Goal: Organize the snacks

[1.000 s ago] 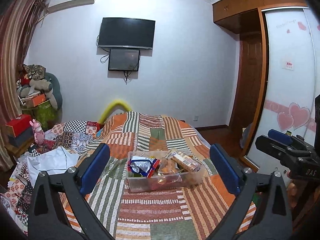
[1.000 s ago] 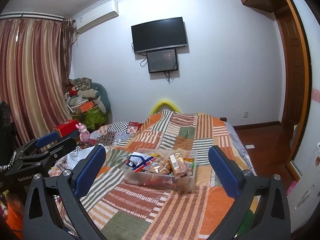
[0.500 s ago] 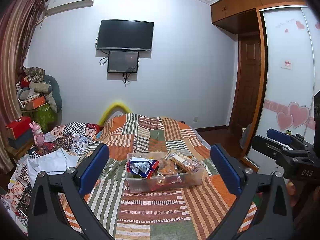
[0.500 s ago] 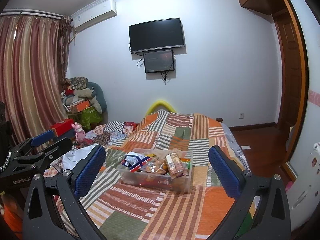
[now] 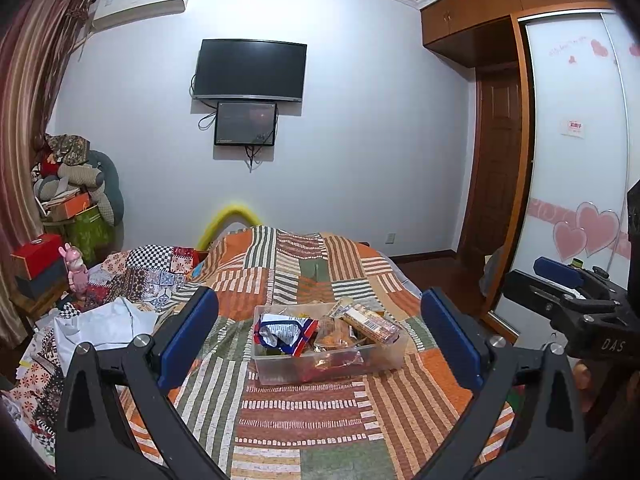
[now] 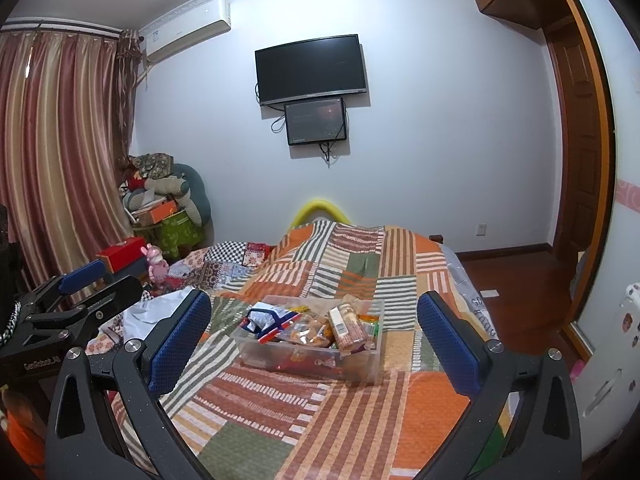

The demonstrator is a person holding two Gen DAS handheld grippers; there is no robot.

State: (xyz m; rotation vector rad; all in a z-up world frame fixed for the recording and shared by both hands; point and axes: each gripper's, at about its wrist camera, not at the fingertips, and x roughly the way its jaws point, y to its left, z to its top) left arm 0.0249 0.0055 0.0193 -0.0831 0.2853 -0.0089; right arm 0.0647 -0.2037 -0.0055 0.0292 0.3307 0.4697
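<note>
Snacks (image 5: 326, 330) filled a clear plastic bin (image 5: 360, 364) that sat on the bed, roughly in the middle of the patchwork quilt (image 5: 304, 412) of orange, green and striped squares. That quilt took up most of both views, with a rumpled heap of checked and floral bedding (image 5: 132, 276) beside it on the left. On the far wall hung a dark television (image 5: 250, 70) with a smaller screen (image 5: 245, 123) just beneath it, and an air conditioner (image 6: 188, 30) was mounted high near the striped curtain (image 6: 56, 152).

The left gripper (image 5: 320, 338) was held above the near end of the quilt, its blue-padded fingers (image 5: 188, 336) spread wide with nothing between them, the bin framed in the gap but well beyond the tips. The right gripper (image 6: 314, 344) was held the same way: fingers wide apart, holding nothing, short of the bin. Each gripper showed at the edge of the other's view.

Inside the bin, a crumpled blue, white and red packet (image 5: 286, 330) lay at the left, a long wrapped biscuit pack (image 5: 370, 322) leaned across the right, and small orange wrappers (image 6: 308, 330) sat between them.
</note>
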